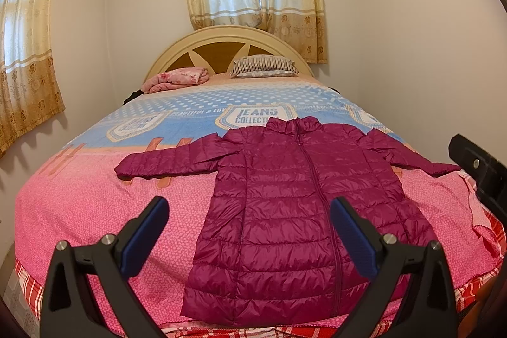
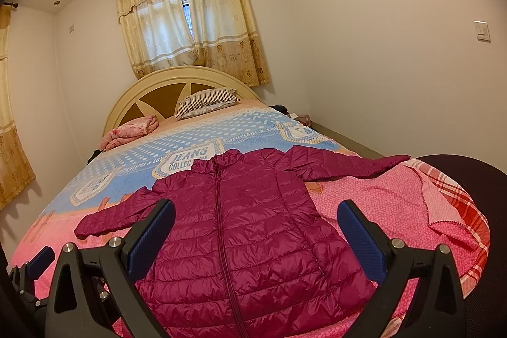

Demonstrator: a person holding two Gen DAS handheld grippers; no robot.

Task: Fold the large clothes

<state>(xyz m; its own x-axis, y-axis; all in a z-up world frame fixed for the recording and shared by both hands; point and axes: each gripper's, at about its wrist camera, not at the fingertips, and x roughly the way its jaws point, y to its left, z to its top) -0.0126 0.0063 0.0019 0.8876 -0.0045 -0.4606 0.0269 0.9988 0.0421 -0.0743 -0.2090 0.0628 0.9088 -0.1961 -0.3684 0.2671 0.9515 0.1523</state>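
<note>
A magenta quilted puffer jacket lies flat and zipped on the bed, collar toward the headboard, both sleeves spread out sideways. My left gripper hovers open above the jacket's lower left half, nothing between its blue pads. My right gripper is open too, held over the jacket's middle and empty. The right gripper's body shows at the right edge of the left wrist view, near the right sleeve cuff. Part of the left gripper shows at the lower left of the right wrist view.
The bed has a pink and blue cover, with a red plaid sheet exposed at the near right corner. A striped pillow and a folded pink blanket lie by the headboard. A dark chair stands at the right.
</note>
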